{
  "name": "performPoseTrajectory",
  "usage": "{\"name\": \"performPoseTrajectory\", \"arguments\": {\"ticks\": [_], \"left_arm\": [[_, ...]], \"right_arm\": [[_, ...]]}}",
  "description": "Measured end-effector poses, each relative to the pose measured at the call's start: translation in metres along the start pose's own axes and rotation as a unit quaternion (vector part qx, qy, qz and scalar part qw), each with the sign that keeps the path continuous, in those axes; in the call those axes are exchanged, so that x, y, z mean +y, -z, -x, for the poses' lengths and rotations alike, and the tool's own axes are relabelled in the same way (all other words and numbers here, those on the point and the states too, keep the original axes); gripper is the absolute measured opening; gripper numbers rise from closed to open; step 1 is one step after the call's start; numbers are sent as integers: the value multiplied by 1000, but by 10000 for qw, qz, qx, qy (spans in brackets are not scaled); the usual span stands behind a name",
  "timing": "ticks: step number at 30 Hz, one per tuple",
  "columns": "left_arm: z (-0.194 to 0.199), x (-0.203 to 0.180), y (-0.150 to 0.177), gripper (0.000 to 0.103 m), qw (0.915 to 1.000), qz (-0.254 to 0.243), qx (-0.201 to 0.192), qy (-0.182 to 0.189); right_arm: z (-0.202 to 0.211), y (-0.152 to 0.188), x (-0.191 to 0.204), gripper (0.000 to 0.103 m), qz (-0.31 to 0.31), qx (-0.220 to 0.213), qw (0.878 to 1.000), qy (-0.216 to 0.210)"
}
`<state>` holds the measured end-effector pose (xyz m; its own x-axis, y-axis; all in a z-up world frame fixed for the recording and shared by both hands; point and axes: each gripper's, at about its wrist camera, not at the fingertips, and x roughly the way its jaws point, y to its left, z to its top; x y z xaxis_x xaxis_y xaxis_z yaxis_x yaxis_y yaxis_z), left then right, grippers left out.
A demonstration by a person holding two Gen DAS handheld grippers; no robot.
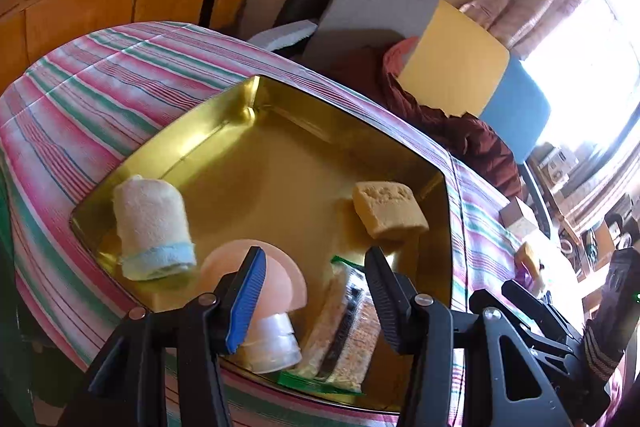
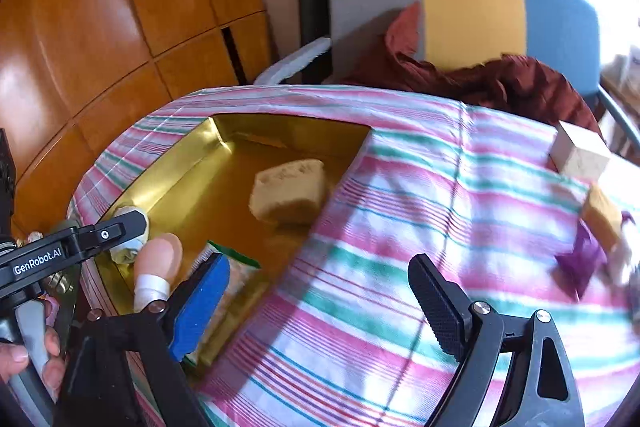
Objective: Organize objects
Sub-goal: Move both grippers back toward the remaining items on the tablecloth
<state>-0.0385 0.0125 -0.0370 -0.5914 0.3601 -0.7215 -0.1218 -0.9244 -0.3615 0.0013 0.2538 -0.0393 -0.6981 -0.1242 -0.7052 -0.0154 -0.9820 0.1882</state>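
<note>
Gleaming gold tray (image 1: pixel 224 131), 4 items inside

A shallow gold tray (image 1: pixel 224 131) sits on the striped cloth of the surface (image 2: pixel 400 187), near its left edge. Inside it, a rolled cream towel (image 1: pixel 154 229) with a pale blue end lies by the tray's left rim. A tan sponge block (image 1: pixel 388 209) rests near the right rim. A peach, dome-topped item with a clear base (image 1: pixel 276 331) lies tipped at the near edge, just beside a clear packet of grains (image 1: pixel 348 331) with green trim. On the cloth near the surface's right edge lie a pale block (image 2: pixel 580 155), an orange sponge (image 2: pixel 602 219) and a purple packet (image 2: pixel 580 259).
</note>
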Motion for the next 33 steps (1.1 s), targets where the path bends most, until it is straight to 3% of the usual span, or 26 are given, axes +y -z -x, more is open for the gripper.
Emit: {"name": "performPoseTrajectory", "arguments": {"ticks": [8,18,27,33], "left_arm": [[-1,-36,14,52,9968,-664,64,449],[3,-79,35,52,9859,-1364,99,960],[9,-125,66,53,9675,-2169,201,1286],[9,-149,94,53,9532,-2525,356,1626]], "right_arm": [[4,23,-36,92,-330,212,9991,162],[17,50,-67,92,-367,385,9979,377],[39,72,-134,92,-711,603,9920,847],[72,65,-196,92,-628,461,9840,1605]]}}
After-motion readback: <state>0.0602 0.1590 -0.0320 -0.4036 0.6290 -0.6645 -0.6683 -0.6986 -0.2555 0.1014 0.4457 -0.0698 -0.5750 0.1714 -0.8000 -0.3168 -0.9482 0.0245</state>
